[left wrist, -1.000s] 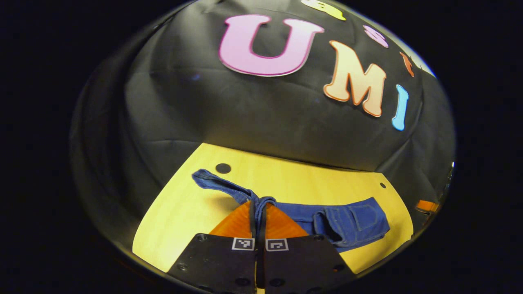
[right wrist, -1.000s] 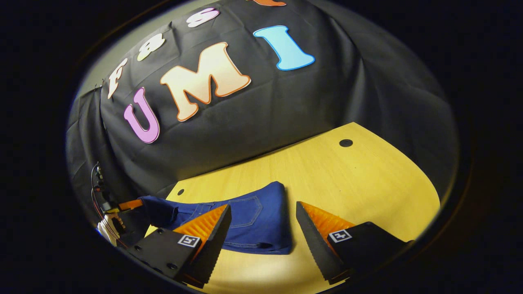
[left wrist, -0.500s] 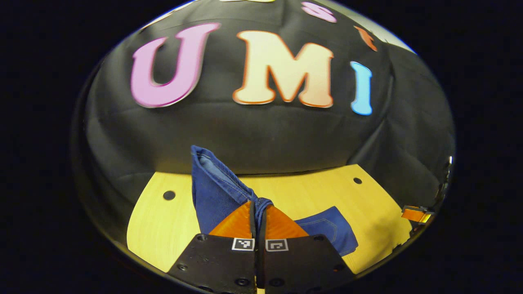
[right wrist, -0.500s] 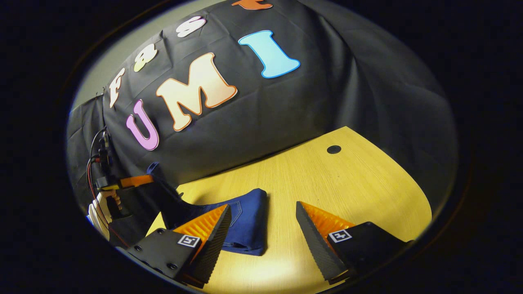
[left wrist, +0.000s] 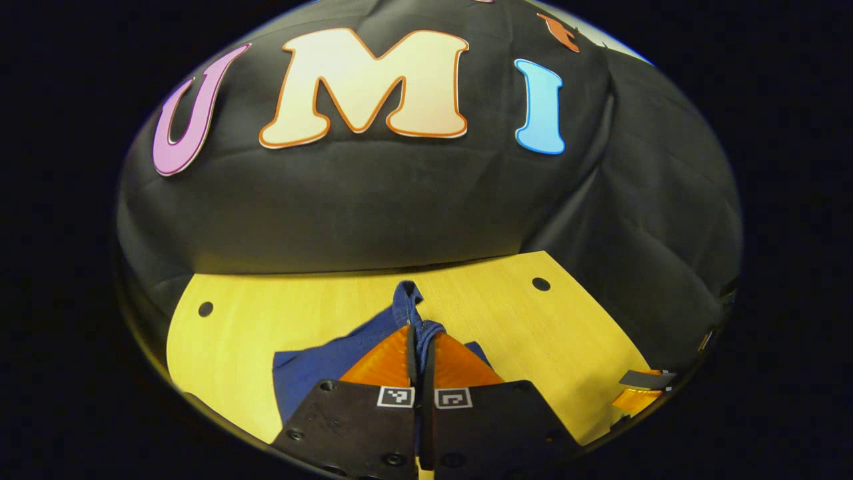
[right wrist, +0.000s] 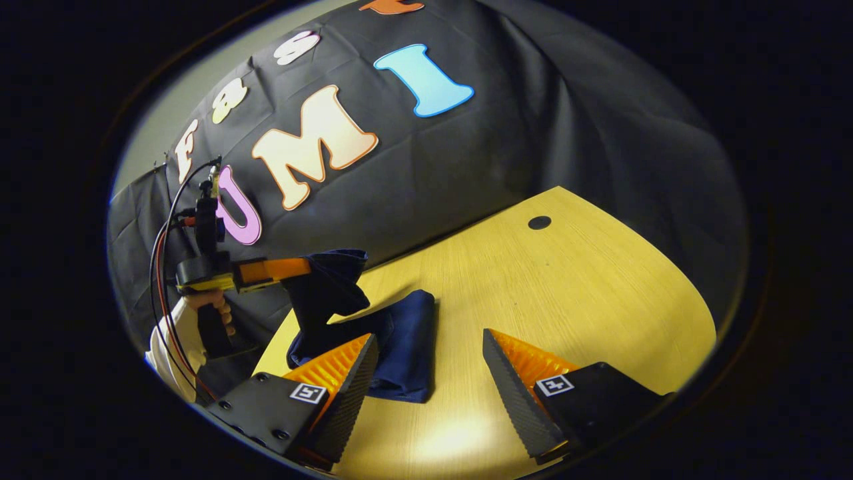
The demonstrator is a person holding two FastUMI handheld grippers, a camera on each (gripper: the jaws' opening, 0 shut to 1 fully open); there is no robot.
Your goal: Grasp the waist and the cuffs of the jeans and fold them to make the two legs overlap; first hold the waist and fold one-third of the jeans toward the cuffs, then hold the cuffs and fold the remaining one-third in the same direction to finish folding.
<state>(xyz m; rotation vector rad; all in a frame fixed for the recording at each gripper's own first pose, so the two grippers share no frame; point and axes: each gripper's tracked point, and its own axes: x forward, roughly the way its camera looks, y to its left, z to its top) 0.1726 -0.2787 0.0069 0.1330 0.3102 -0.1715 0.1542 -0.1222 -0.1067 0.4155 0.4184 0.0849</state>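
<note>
A: Where are the jeans (right wrist: 400,333)?

B: Left of centre in the right gripper view, mostly folded on the bench (right wrist: 566,280). The left tool (left wrist: 421,340) is clamped on the cuff end (left wrist: 408,297), lifted off the wood.

A: And the right tool (right wrist: 430,363)?

B: Spread wide, empty, low in that frame.

A: How to finish well?

B: I'd carry the cuffs over the stack, lower flat, match the edges, then let go.

Jeans (right wrist: 400,333) on table (right wrist: 566,280), at 11 o'clock from my right gripper (right wrist: 430,373); my left gripper (right wrist: 293,269) at 10 o'clock, above jeans.
</note>
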